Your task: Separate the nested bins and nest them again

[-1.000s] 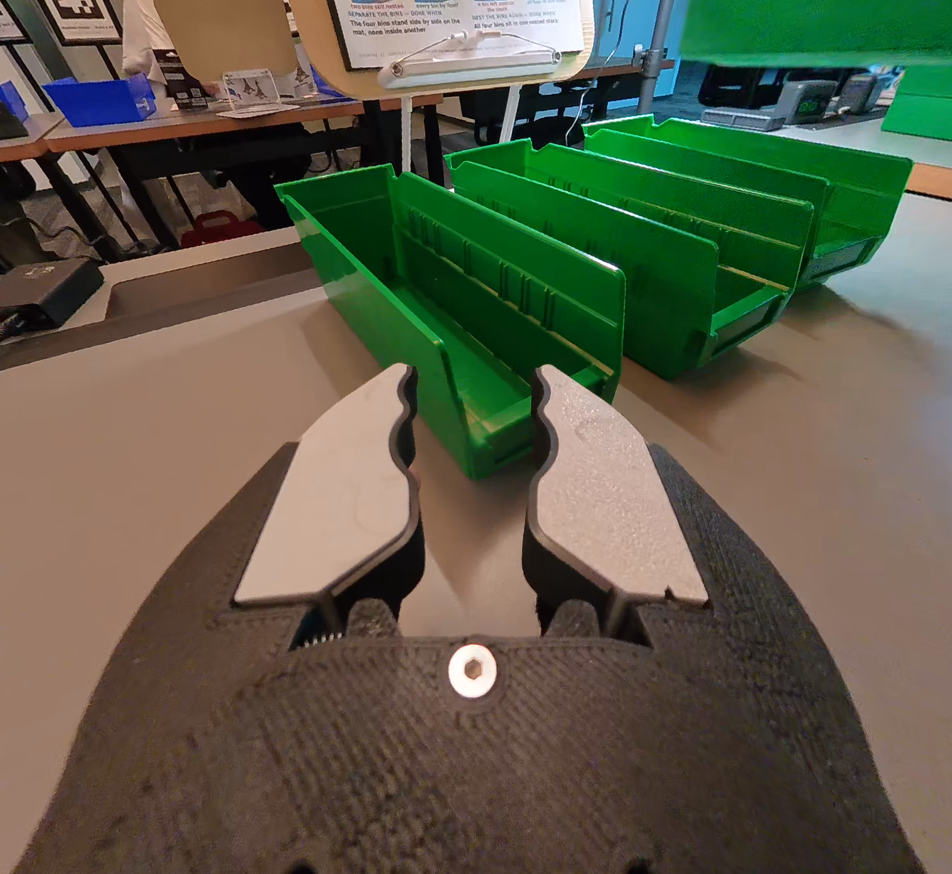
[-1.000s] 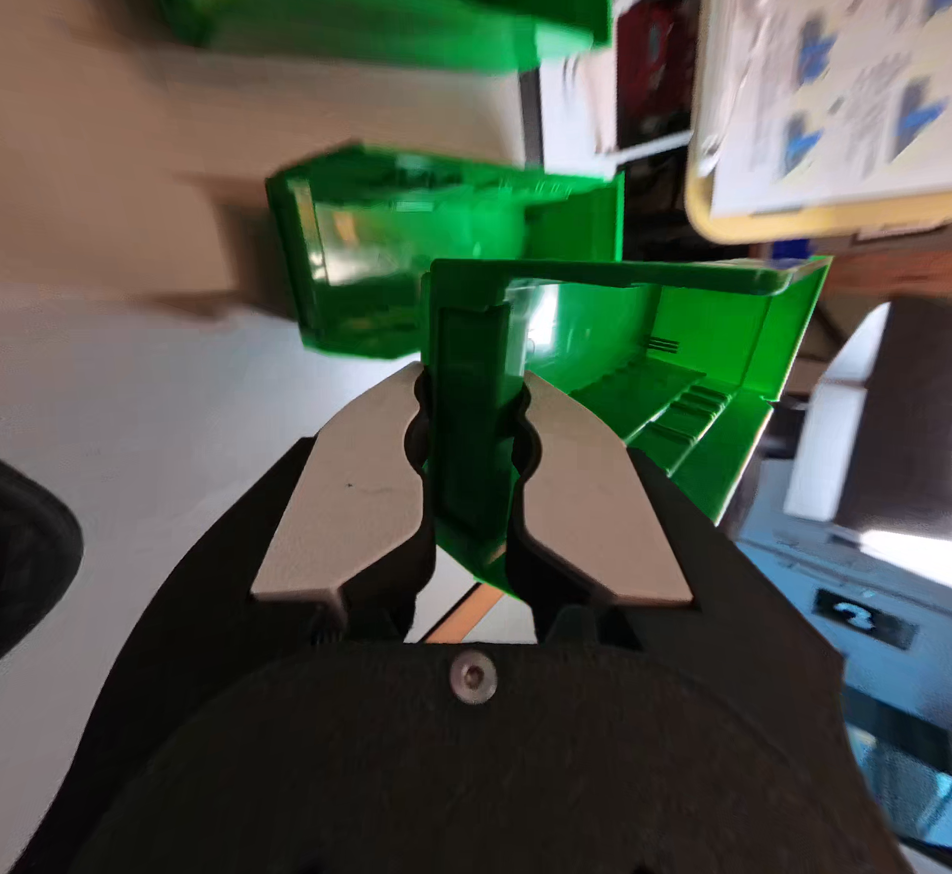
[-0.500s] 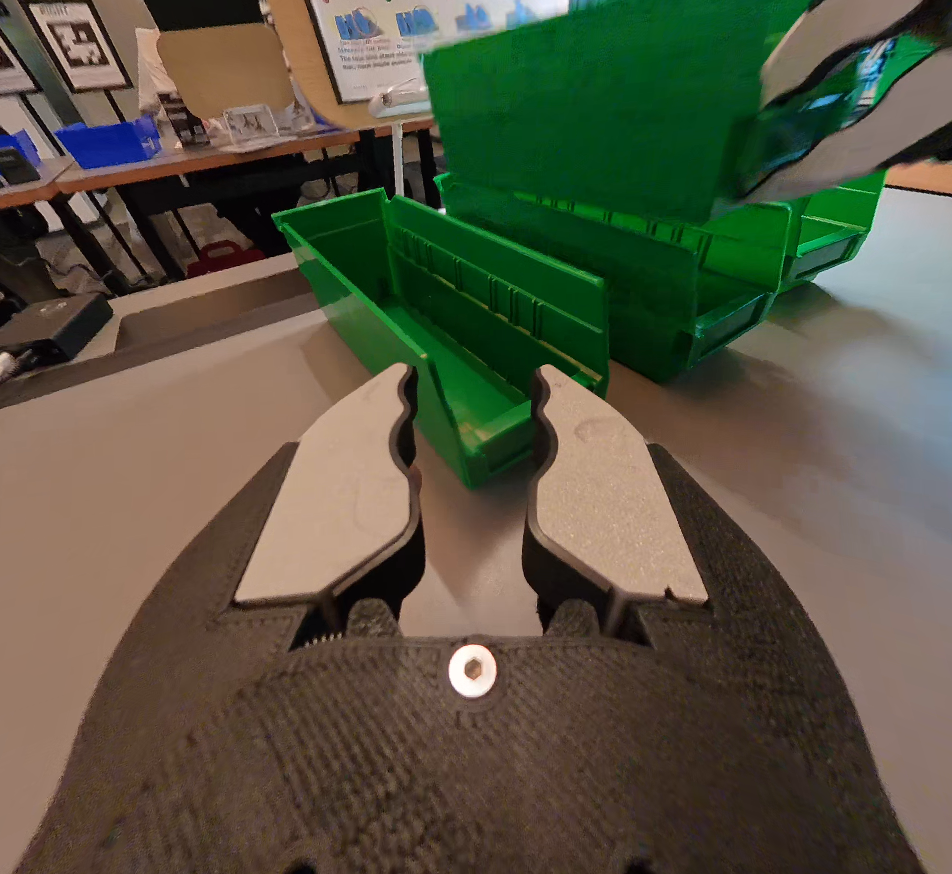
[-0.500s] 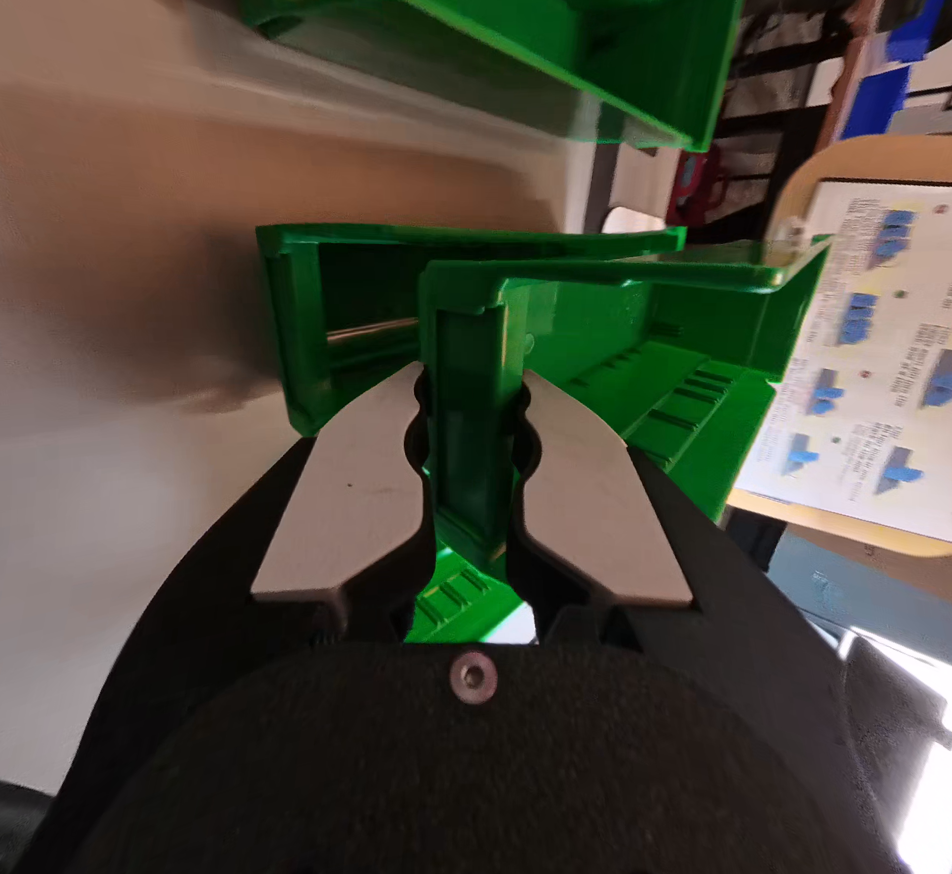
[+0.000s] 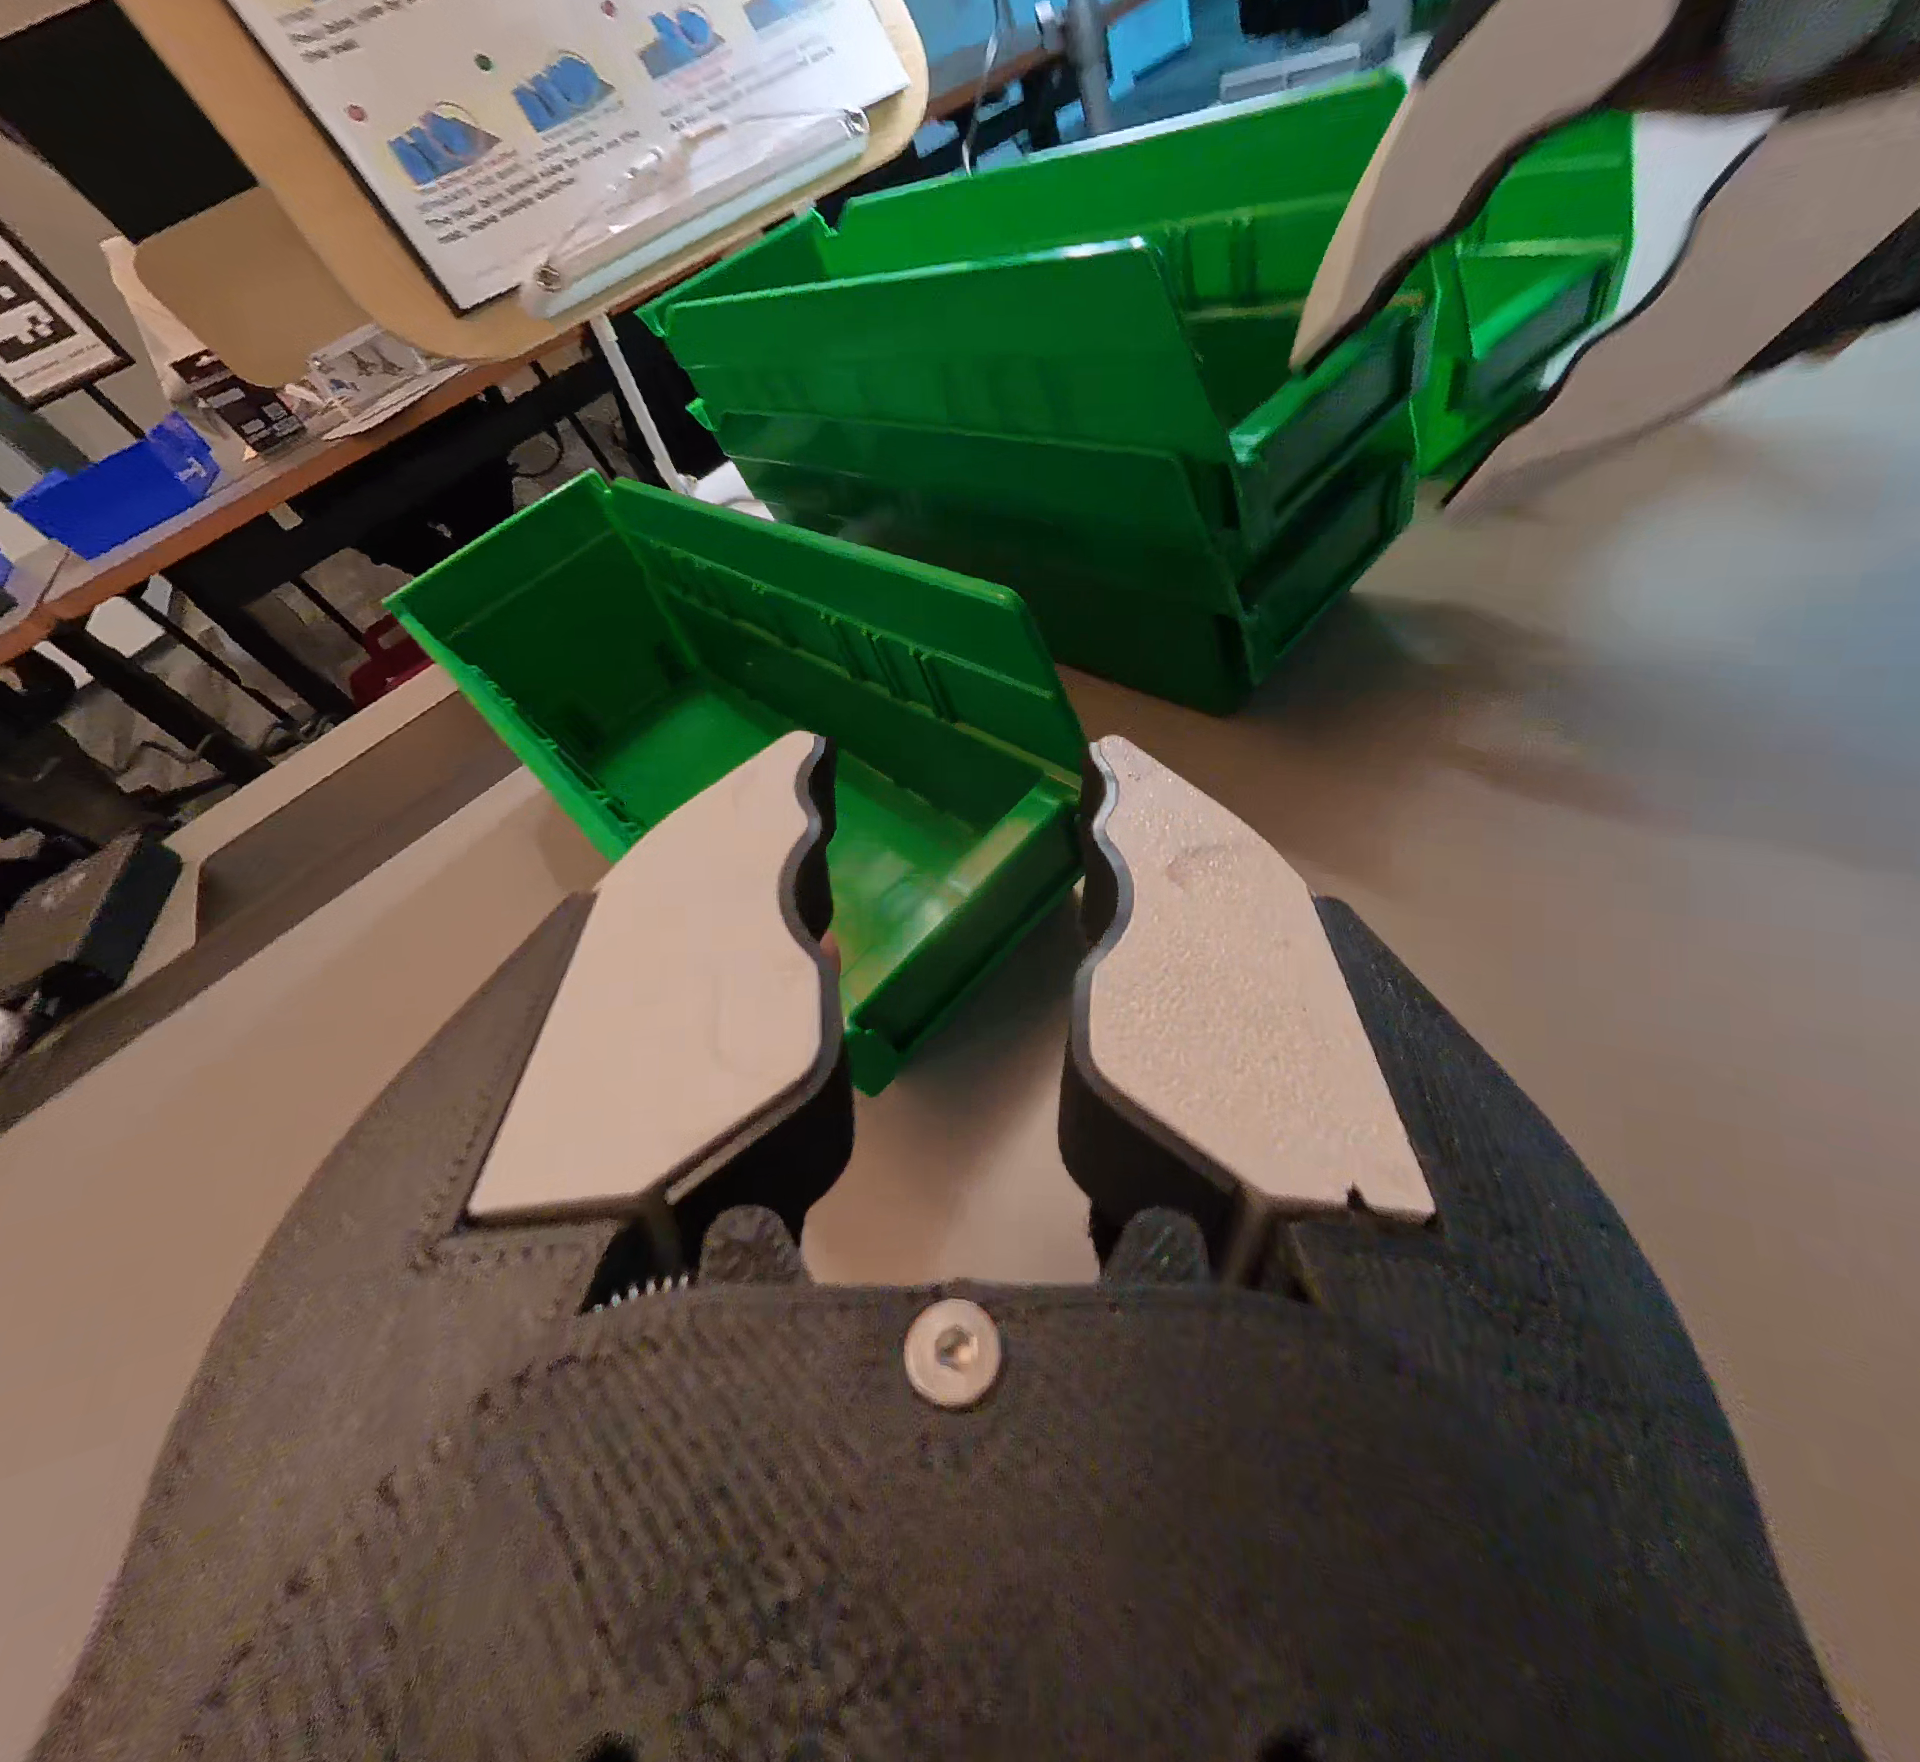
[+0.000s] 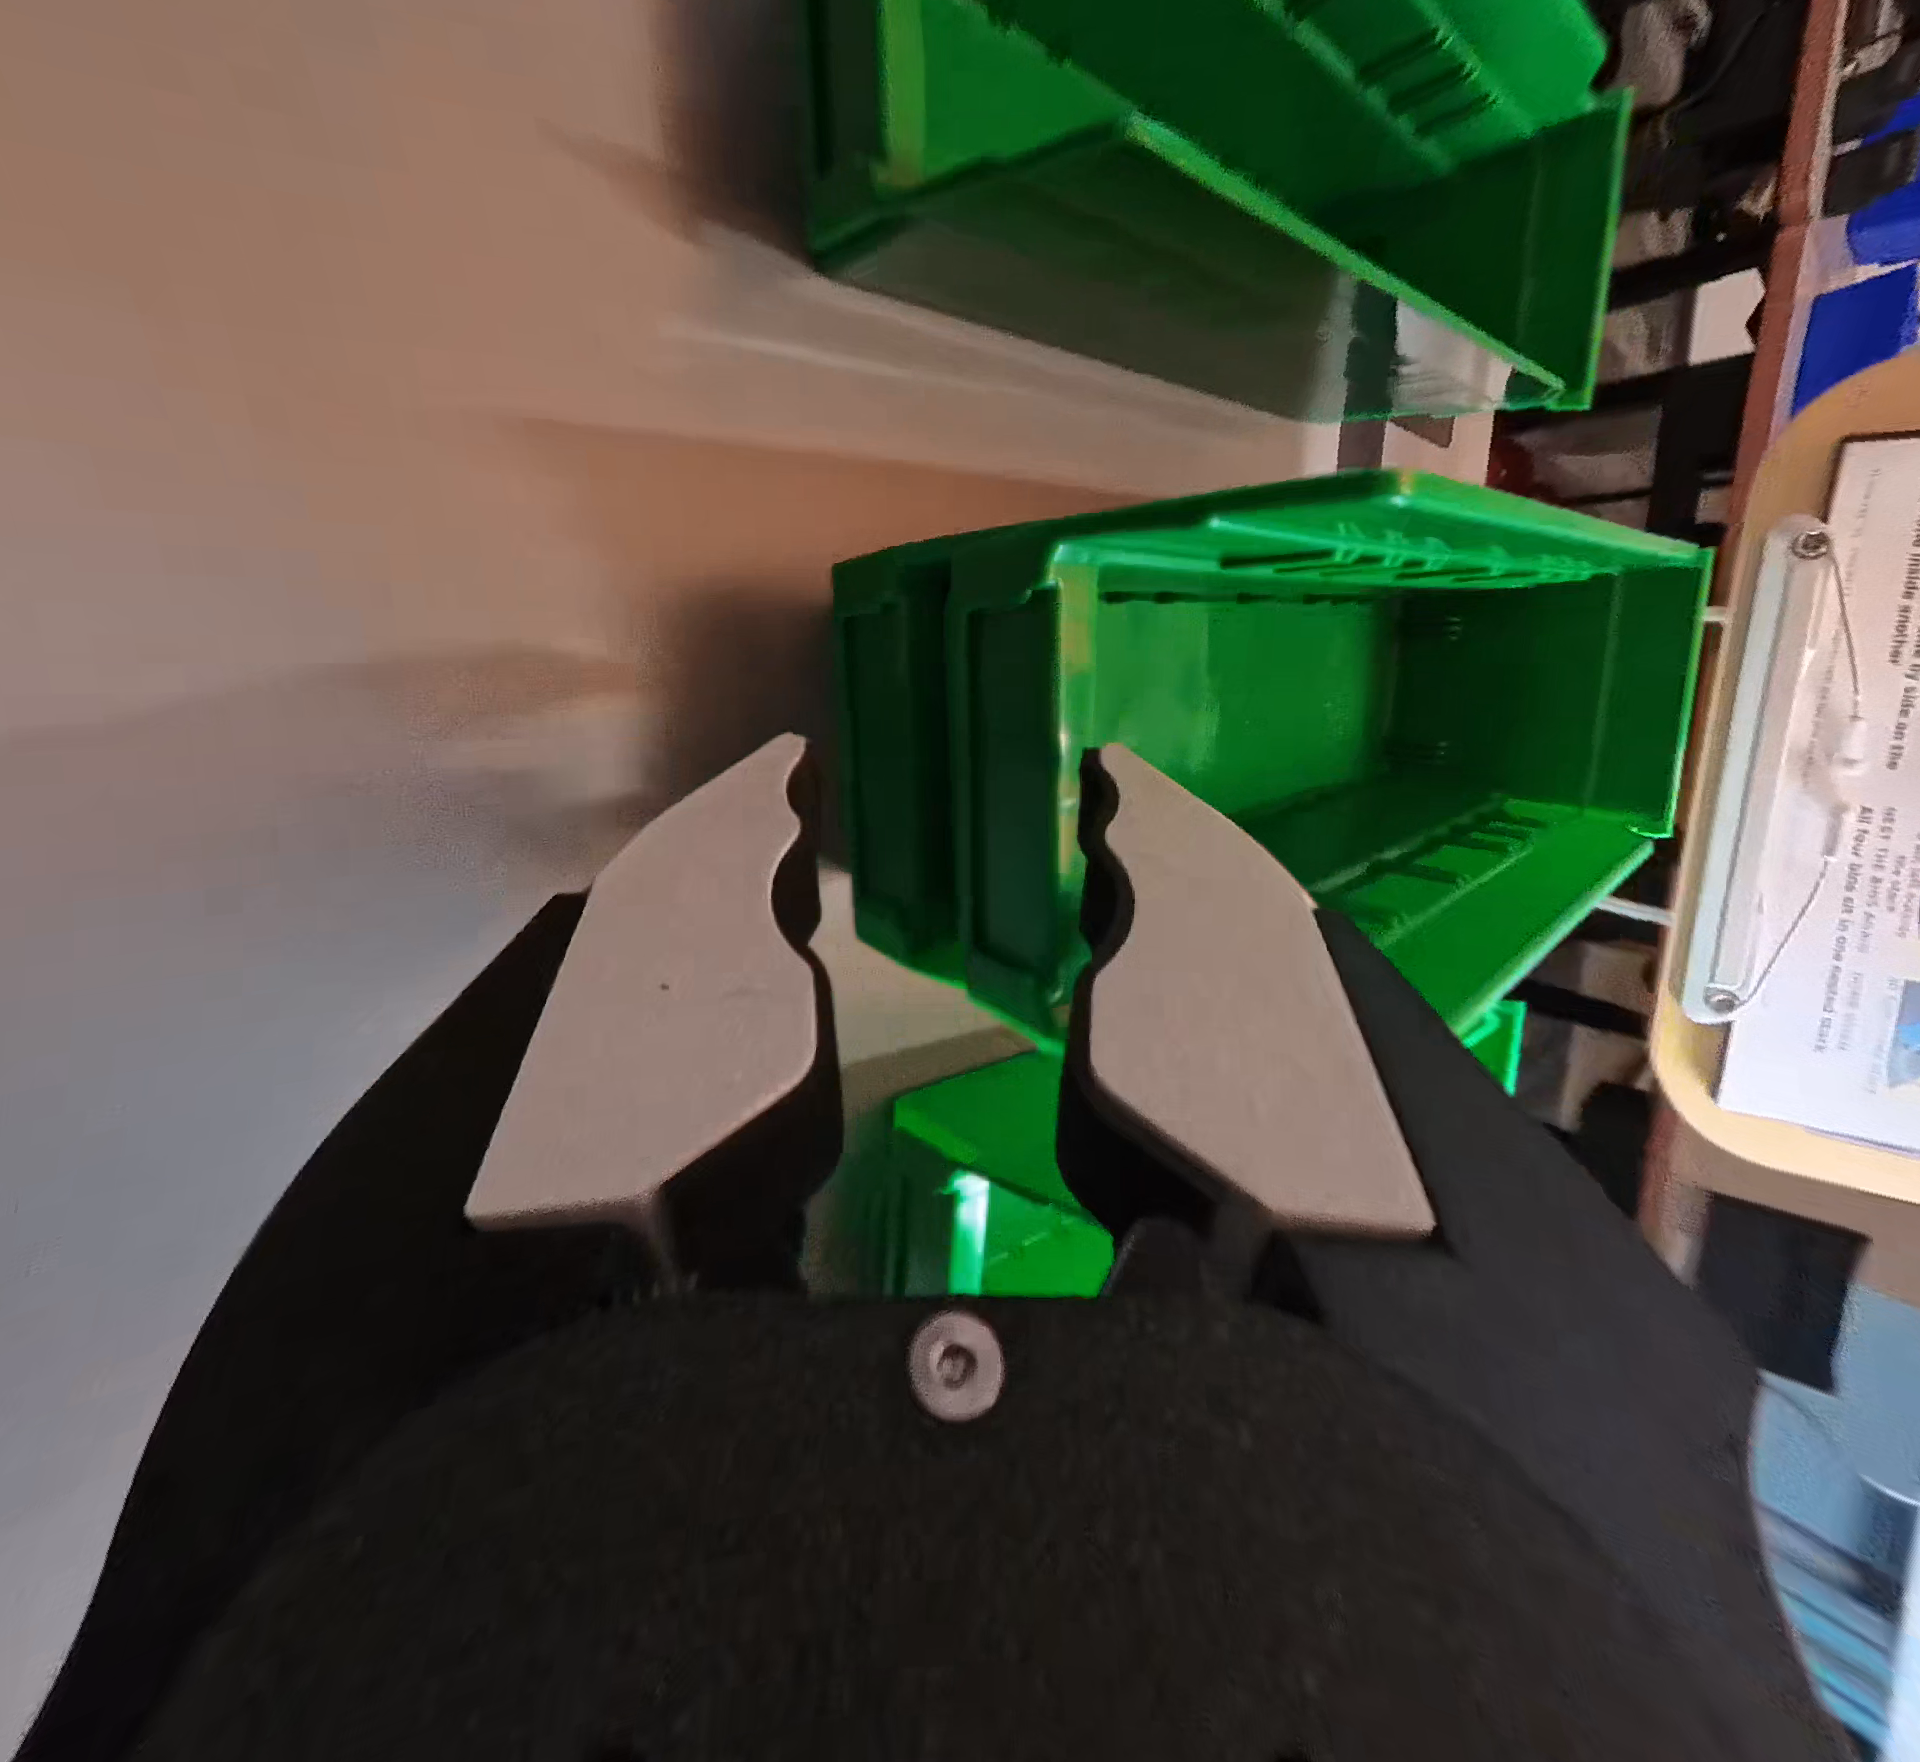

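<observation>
Bins of stiff green plastic are spread on the grey table [image 5: 1558,829]: a nested stack [image 5: 987,465] at the middle, a single bin [image 5: 727,704] nearest the left gripper [image 5: 951,865], another [image 5: 1538,289] beyond. They are judged light, rigid and rather slick — best taken by the front lip. The right gripper [image 6: 940,865] is spread open at the stack's front wall, gripping nothing; the left is open too, empty — its fingers straddle the single bin's front end.

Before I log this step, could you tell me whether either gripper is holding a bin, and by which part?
Nothing is held. The right gripper is open at the front lip of the nested bins; the left gripper is open near the single bin.
</observation>
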`<state>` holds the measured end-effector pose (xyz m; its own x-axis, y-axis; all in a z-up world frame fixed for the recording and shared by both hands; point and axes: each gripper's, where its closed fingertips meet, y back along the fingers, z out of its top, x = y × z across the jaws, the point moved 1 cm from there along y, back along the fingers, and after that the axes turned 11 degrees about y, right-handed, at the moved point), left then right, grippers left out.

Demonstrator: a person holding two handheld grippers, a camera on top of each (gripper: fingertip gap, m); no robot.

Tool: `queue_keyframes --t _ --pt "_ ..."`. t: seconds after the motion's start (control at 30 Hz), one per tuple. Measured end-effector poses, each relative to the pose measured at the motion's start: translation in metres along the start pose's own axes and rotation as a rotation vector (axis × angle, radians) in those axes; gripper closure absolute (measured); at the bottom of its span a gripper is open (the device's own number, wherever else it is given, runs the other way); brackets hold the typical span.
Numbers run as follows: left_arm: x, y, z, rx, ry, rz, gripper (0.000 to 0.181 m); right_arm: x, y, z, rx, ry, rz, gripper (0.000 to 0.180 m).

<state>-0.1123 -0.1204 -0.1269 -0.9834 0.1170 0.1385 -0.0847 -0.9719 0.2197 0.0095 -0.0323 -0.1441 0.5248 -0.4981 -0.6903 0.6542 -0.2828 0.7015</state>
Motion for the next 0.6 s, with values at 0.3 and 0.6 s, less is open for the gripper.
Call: queue_keyframes --t 0.3,0.6 --pt "-0.002 -0.03 -0.029 0.293 -0.273 -0.037 0.129 0.036 0.072 -0.056 -0.175 -0.389 -0.115 0.134" --pt "0.037 -0.052 -0.084 0.722 -0.638 0.039 0.132 0.076 0.112 -0.118 -0.211 -0.663 -0.24 0.142"
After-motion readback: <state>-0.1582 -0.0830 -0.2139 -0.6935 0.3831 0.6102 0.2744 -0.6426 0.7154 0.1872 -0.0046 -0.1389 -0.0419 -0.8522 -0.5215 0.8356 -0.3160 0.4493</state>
